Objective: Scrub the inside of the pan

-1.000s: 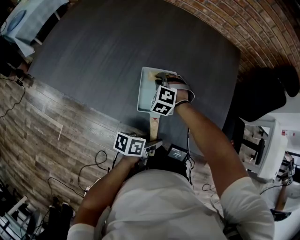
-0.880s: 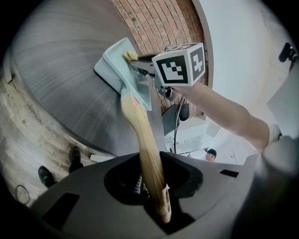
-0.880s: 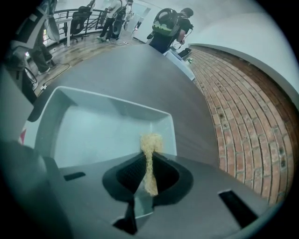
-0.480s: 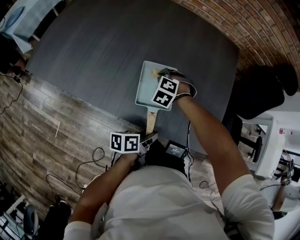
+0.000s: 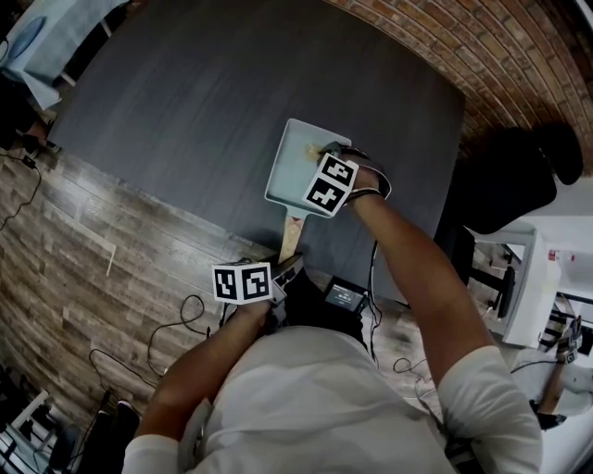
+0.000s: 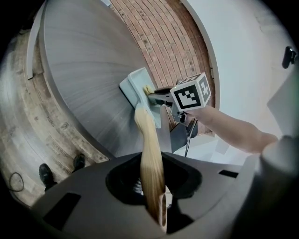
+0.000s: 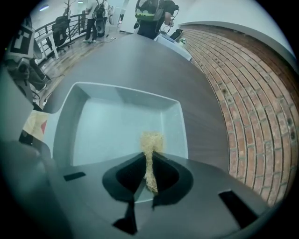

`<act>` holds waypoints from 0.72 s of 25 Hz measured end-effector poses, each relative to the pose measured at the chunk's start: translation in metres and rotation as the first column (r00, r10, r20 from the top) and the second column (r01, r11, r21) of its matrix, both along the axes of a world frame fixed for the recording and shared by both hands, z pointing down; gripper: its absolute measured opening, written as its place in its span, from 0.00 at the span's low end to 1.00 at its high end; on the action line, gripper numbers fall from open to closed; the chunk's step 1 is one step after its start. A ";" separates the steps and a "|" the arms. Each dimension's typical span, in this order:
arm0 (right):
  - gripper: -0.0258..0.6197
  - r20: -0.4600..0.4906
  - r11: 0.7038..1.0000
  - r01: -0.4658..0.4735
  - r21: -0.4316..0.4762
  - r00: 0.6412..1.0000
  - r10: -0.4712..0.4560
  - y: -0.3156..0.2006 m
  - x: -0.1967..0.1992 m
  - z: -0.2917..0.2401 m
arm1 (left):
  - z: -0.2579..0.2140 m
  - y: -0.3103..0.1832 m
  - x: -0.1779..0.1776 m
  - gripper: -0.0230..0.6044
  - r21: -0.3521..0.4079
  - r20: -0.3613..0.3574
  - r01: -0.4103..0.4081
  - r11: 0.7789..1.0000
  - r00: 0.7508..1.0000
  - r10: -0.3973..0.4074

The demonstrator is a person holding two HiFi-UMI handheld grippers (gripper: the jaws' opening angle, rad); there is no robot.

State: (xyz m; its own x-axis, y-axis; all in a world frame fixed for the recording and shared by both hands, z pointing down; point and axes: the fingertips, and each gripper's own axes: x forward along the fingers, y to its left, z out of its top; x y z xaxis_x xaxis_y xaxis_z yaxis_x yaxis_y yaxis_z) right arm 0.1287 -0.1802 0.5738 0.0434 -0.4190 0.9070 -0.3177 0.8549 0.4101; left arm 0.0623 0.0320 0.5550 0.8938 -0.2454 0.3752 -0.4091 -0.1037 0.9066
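A pale square pan (image 5: 289, 165) lies on the dark table, its wooden handle (image 5: 290, 239) pointing toward me. My left gripper (image 5: 287, 268) is shut on the handle's end; in the left gripper view the handle (image 6: 150, 154) runs out between the jaws to the pan (image 6: 139, 85). My right gripper (image 5: 326, 150) hangs over the pan's far right part, shut on a tan fibrous scrubber (image 7: 151, 141). The scrubber's tip rests on the pan floor (image 7: 112, 128) near the right wall. The inside of the pan looks plain and pale.
The dark table (image 5: 204, 93) spreads to the left and far side of the pan. A brick wall (image 5: 519, 56) borders it on the right. Below the table edge there is wooden floor (image 5: 83, 250) with cables. A black chair (image 5: 519, 176) stands at the right. People stand far off (image 7: 152, 14).
The left gripper's jaws have come in on the end of the wooden handle. The right gripper and scrubber have shifted slightly toward the pan's far side.
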 end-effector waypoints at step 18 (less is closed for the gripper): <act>0.11 0.129 0.976 -0.071 -0.204 0.987 0.099 0.058 -0.013 0.000 | 0.001 -0.005 -0.002 0.18 0.027 0.033 0.018 0.999 0.999 -0.019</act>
State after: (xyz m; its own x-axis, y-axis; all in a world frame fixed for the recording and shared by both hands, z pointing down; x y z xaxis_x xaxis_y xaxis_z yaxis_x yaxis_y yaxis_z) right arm 0.1156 -0.1226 0.5734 -0.0595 -0.2310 0.9711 -0.4341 0.8820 0.1832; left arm 0.0601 0.0273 0.5557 0.8761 -0.2723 0.3978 -0.4411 -0.1199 0.8894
